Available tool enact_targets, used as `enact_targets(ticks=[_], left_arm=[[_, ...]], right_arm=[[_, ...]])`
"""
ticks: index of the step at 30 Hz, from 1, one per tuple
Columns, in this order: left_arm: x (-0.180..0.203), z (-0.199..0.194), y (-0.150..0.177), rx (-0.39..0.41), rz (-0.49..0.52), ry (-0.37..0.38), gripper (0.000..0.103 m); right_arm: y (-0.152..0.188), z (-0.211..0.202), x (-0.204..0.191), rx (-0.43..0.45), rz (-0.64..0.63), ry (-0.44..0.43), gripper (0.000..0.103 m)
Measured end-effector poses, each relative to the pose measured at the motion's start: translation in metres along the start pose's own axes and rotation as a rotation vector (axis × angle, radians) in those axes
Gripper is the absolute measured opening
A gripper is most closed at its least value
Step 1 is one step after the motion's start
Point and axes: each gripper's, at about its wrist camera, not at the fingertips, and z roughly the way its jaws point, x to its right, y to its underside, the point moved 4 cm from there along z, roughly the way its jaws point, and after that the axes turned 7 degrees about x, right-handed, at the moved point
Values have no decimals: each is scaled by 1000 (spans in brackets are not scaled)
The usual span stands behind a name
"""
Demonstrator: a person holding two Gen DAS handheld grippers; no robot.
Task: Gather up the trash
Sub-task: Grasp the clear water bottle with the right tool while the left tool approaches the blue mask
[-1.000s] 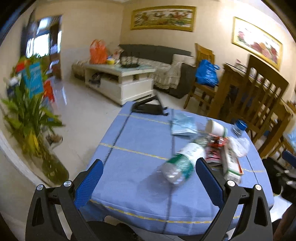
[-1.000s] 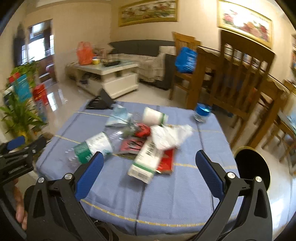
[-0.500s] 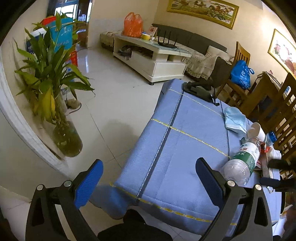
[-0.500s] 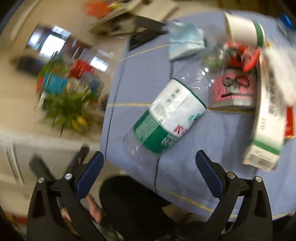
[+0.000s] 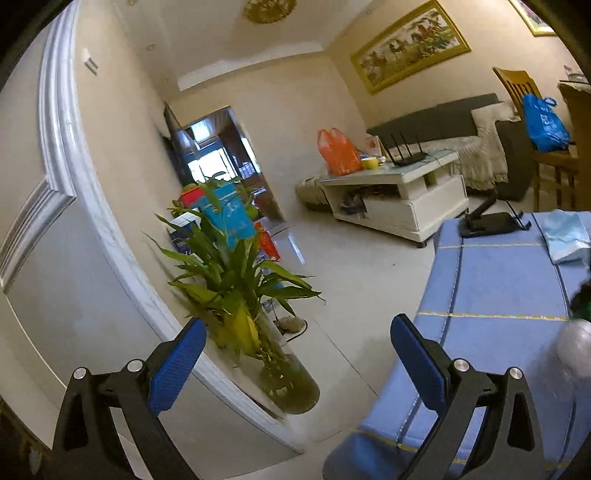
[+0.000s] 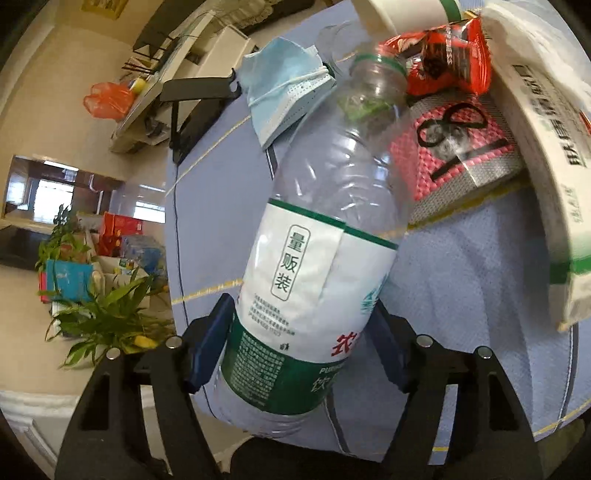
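Observation:
A clear plastic bottle (image 6: 314,258) with a white and green label lies on the blue tablecloth (image 6: 469,280), neck pointing away. My right gripper (image 6: 299,328) straddles its lower body; the jaws are closing and both blue pads rest against its sides. Beyond the bottle lie a blue face mask (image 6: 284,85), a paper cup (image 6: 406,11), a red wrapper (image 6: 450,55), a pink packet (image 6: 454,147) and a white and green box (image 6: 546,184). My left gripper (image 5: 297,325) hangs open and empty off the table's left edge, facing a potted plant (image 5: 236,288). The bottle's base (image 5: 576,350) shows blurred at the right rim.
A black phone stand (image 5: 491,221) sits at the table's far edge beside the mask (image 5: 569,236). Tiled floor lies to the left of the table (image 5: 498,280). A white coffee table (image 5: 399,192), a sofa and wooden chairs stand farther back.
My right gripper dropped down onto the bottle and its jaws narrowed around it. My left gripper swung left, away from the table toward the plant and wall.

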Motion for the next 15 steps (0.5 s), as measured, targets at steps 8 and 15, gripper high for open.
enact_targets(ticks=[8, 15], left_arm=[[26, 21, 2, -157, -85, 320, 97], [91, 29, -12, -309, -112, 737, 97]], right_arm=[[33, -55, 28, -59, -39, -185, 69], [38, -87, 50, -212, -6, -511, 69]])
